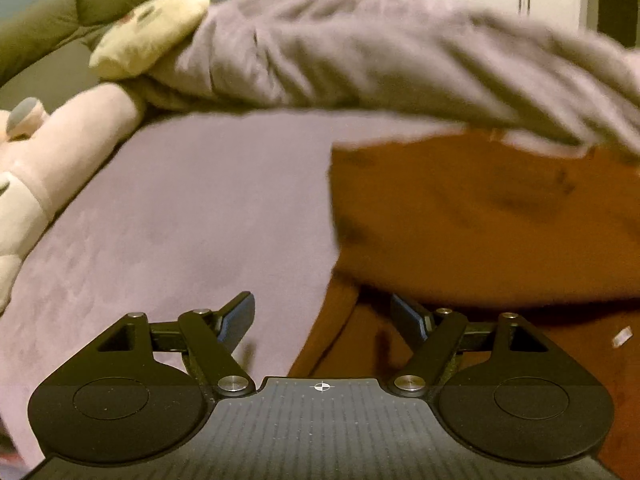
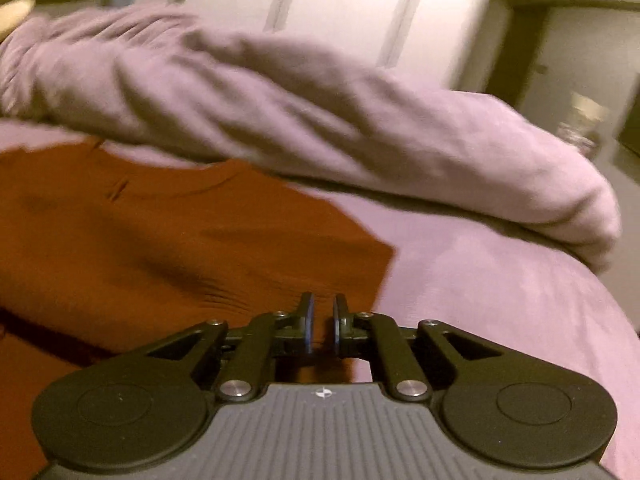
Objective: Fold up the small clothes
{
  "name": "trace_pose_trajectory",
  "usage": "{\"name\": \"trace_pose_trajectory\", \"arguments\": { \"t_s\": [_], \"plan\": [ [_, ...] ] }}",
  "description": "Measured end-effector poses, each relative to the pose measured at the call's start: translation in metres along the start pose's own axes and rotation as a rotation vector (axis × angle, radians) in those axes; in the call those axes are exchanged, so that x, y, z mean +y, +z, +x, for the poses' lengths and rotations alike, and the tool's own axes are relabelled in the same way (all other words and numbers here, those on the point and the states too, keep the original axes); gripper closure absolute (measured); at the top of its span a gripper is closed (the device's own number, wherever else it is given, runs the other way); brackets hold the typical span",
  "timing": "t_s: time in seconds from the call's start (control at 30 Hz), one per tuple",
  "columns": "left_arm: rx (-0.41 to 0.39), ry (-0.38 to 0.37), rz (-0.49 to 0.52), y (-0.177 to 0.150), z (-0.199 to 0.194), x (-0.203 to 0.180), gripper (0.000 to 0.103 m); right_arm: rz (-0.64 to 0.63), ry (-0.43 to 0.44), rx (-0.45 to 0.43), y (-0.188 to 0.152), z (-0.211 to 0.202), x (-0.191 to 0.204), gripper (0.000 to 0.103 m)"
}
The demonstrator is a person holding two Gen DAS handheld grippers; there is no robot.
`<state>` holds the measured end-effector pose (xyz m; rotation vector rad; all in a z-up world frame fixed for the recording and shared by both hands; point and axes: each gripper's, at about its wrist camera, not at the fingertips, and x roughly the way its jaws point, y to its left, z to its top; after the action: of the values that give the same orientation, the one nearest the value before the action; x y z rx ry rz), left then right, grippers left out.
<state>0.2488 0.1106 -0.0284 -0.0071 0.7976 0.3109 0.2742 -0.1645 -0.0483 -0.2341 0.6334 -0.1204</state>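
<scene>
A rust-brown small garment (image 1: pixel 460 216) lies on the lilac bed sheet (image 1: pixel 192 208), with one part folded over the rest. My left gripper (image 1: pixel 324 318) hovers open over the garment's left edge, nothing between its fingers. In the right wrist view the same garment (image 2: pixel 160 232) spreads to the left. My right gripper (image 2: pixel 323 320) is shut, its pads nearly touching at the garment's lower right corner. Fine creases in the cloth run toward the pads, so it looks pinched on that edge.
A rumpled lilac duvet (image 1: pixel 360 52) lies bunched across the far side of the bed (image 2: pixel 520 300). Plush toys (image 1: pixel 148 32) sit at the left against an olive cushion (image 1: pixel 48 28). White wardrobe doors (image 2: pixel 340 8) stand behind.
</scene>
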Motion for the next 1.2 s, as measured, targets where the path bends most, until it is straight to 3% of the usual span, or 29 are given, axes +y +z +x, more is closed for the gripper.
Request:
{"name": "trace_pose_trajectory", "arguments": {
  "t_s": [0.07, 0.2, 0.3, 0.37, 0.43, 0.5, 0.57, 0.6, 0.67, 0.87, 1.0, 1.07, 1.13, 1.2],
  "plan": [
    [-0.048, -0.055, -0.025, 0.010, -0.008, -0.005, 0.015, 0.056, 0.048, -0.015, 0.003, -0.010, 0.003, 0.092],
    [-0.120, -0.125, 0.003, 0.023, 0.003, -0.030, 0.009, 0.059, 0.307, -0.078, 0.012, -0.026, 0.043, 0.090],
    [-0.148, -0.125, -0.001, 0.024, 0.026, -0.046, 0.008, 0.135, 0.521, -0.068, 0.018, -0.016, 0.066, 0.077],
    [-0.140, -0.134, 0.008, 0.023, 0.044, -0.055, 0.008, 0.175, 0.601, -0.021, 0.014, 0.001, 0.072, 0.073],
    [-0.092, -0.095, 0.035, 0.022, 0.062, -0.061, 0.008, 0.169, 0.581, 0.031, 0.005, 0.022, 0.074, 0.073],
    [-0.071, -0.049, 0.049, 0.018, 0.076, -0.058, 0.006, 0.194, 0.587, 0.006, 0.002, 0.033, 0.058, 0.073],
    [-0.076, -0.058, 0.010, 0.014, 0.085, -0.048, 0.001, 0.197, 0.526, 0.002, 0.001, 0.038, 0.037, 0.086],
    [-0.059, -0.081, -0.027, 0.012, 0.088, -0.039, 0.000, 0.214, 0.506, -0.002, -0.001, 0.043, 0.024, 0.088],
    [-0.032, -0.135, -0.124, 0.011, 0.097, -0.022, 0.000, 0.250, 0.482, 0.000, -0.004, 0.051, 0.000, 0.103],
    [-0.018, -0.092, -0.072, 0.014, 0.087, -0.016, 0.000, 0.321, 0.422, 0.003, -0.014, 0.057, -0.039, 0.103],
    [0.015, -0.046, -0.035, 0.010, 0.066, -0.002, 0.000, 0.234, 0.305, 0.018, -0.011, 0.040, -0.035, 0.103],
    [0.031, -0.011, -0.002, -0.001, 0.051, 0.009, 0.000, 0.175, 0.175, 0.043, -0.012, 0.026, -0.037, 0.078],
    [0.054, -0.008, 0.032, -0.021, 0.033, 0.022, 0.000, 0.186, 0.145, 0.053, -0.020, 0.004, -0.051, 0.061],
    [0.090, -0.028, 0.042, -0.043, 0.016, 0.034, 0.000, 0.194, 0.196, 0.063, -0.032, -0.025, -0.063, 0.061]
  ]
}}
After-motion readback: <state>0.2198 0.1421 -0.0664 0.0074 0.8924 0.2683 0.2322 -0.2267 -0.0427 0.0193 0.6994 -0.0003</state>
